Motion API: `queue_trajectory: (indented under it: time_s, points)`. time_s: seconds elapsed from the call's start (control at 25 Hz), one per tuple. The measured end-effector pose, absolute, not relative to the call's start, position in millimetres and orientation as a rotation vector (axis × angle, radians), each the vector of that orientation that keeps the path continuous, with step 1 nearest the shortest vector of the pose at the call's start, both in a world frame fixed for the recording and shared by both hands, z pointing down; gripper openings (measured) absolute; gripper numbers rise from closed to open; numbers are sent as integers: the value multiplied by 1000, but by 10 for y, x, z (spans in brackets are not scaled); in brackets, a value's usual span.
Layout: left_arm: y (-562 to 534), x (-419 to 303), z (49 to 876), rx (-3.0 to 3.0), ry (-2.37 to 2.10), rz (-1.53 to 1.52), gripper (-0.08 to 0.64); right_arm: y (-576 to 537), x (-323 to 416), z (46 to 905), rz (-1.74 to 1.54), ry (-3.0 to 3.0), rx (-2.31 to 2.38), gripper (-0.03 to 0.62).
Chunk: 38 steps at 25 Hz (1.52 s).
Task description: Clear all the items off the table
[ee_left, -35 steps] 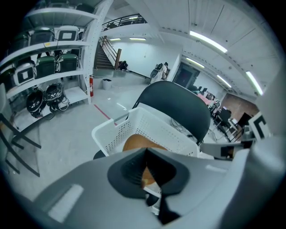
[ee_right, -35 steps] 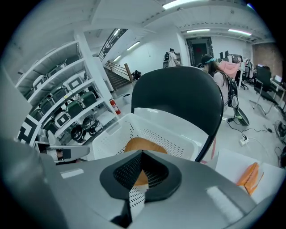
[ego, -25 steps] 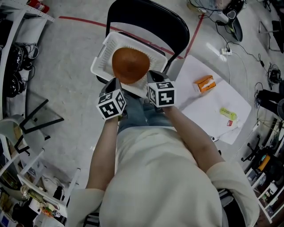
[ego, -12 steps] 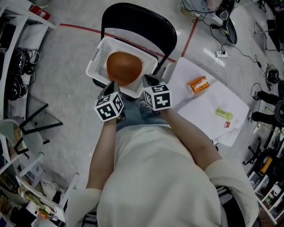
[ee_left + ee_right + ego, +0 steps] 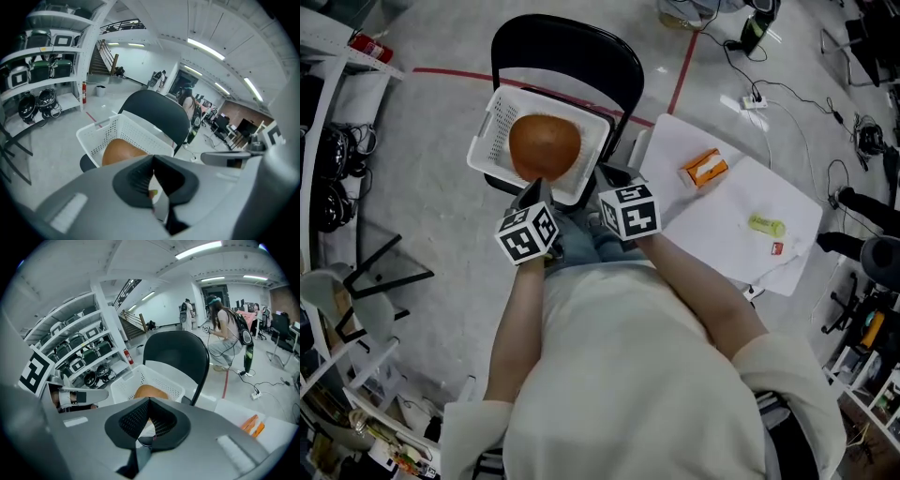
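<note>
A white perforated basket stands on the seat of a black chair and holds a round orange-brown thing. My left gripper and right gripper hover side by side just short of the basket's near rim, both shut with nothing between the jaws. Right of the chair, a white table carries an orange box, a yellow-green item and a small red item. The left gripper view looks over its closed jaws at the basket. The right gripper view shows basket and orange box.
Metal shelves with gear stand at the left, and a folded chair frame lies on the floor. Cables and a power strip lie beyond the table. People stand in the far room. A red floor line runs behind the chair.
Both grippers have drawn back a little from the basket, still shut. The head view has swung, so chair and basket sit further left and more of the table shows.
</note>
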State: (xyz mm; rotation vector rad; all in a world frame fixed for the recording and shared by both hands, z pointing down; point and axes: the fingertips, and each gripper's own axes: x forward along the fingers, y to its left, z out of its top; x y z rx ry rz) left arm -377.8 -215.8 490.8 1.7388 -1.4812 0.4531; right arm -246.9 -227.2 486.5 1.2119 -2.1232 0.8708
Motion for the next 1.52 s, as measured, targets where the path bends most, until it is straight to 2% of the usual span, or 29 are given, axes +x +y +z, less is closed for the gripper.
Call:
queue_trajectory:
  time_s: [0.52, 1.52]
  points:
    - [-1912, -3306, 4860, 1924, -1248, 588, 8, -1715, -2195, 4803, 989, -2005, 1456, -2]
    - [-1265, -2915, 4836, 2209, -793, 806, 9, -857, -2215, 4724, 1120, -1787, 1833, -2]
